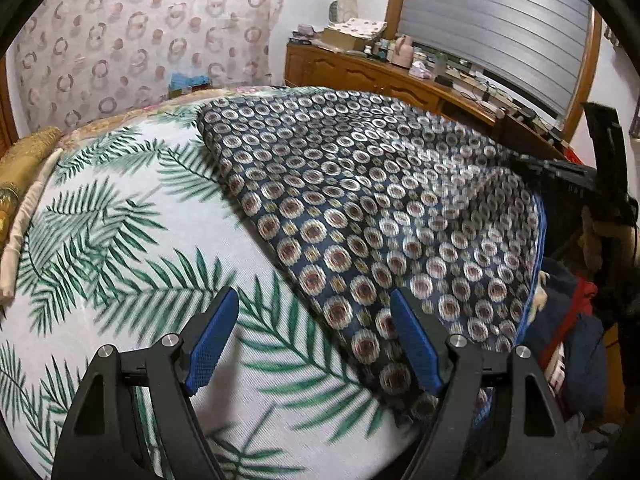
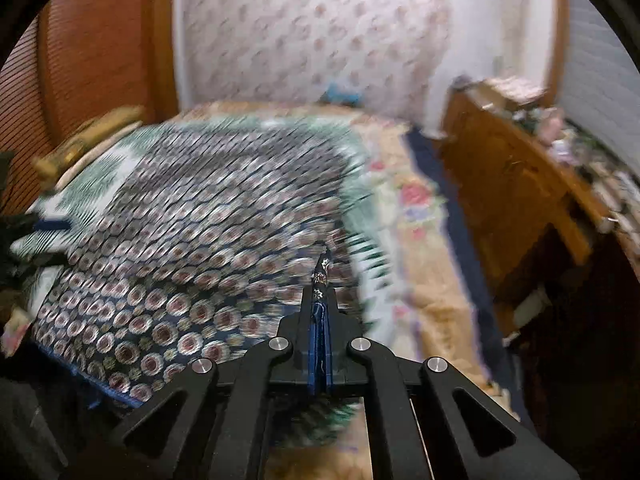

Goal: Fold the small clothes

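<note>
Blurring smears most of the right wrist view, so edges and patterns there are hard to read. Nearest in that view, the right gripper [image 2: 320, 308] has its jaws pressed together on a thin edge of the navy circle-print cloth [image 2: 172, 248], a sliver of which sticks out past the tips. In the left wrist view the left gripper [image 1: 314, 320] hangs with its blue-padded fingers [image 1: 212, 340] standing apart and nothing between them; one pad is over the palm-leaf sheet [image 1: 120, 240], the other over the cloth's near corner, and whether it touches the fabric I cannot tell.

The cloth [image 1: 360, 200] lies spread on the palm-leaf sheet on the bed, its long axis running from the near right corner away toward the far left in the left wrist view. Its right side rises in a lifted fold toward a dark shape at the frame edge, which looks like the other gripper but is cut off and blurred. A blue-trimmed hem [image 1: 538, 260] shows along that side.

Beside the bed on the right, a pile of dark and red clothes [image 1: 580, 320] is partly hidden by the frame edge. A rolled cream bolster [image 1: 28, 216] lies along the sheet's left edge. Farther off stand a wooden dresser [image 1: 360, 72] crowded with small items too small to name, a ring-patterned curtain [image 1: 140, 32] and a slatted blind [image 1: 500, 20].
</note>
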